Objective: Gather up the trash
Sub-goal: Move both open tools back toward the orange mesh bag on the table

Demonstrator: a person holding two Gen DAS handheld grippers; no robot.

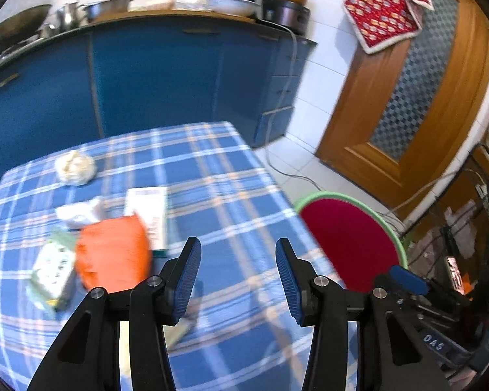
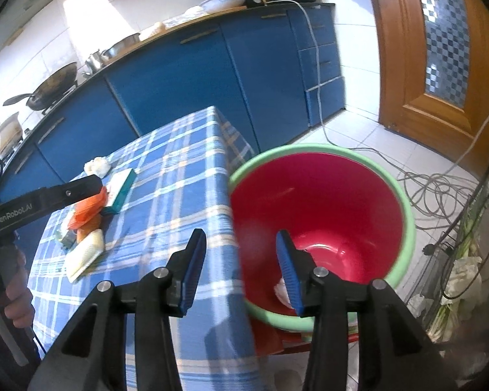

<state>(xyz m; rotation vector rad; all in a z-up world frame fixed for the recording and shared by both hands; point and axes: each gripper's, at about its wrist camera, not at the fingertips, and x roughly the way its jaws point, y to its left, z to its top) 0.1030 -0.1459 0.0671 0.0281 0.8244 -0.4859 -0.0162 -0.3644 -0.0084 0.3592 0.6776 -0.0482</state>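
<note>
Trash lay clustered on checked tablecloth (image 1: 231, 202): orange wrapper (image 1: 112, 254), white carton (image 1: 148, 215) touching it at 1 o'clock, crumpled paper ball (image 1: 75, 166) apart at 11. Left gripper (image 1: 238, 277) hovered over cloth, fingers spread, nothing between. Right gripper (image 2: 241, 272) gaped too, above red bucket (image 2: 404, 215) beside table; white scrap (image 2: 281, 290) sat inside.

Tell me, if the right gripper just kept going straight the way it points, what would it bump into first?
Probably the red bucket: the right gripper aims at its near green rim, right beside the table edge. Depth is hard to judge, so it might clip the hanging tablecloth first.
</note>
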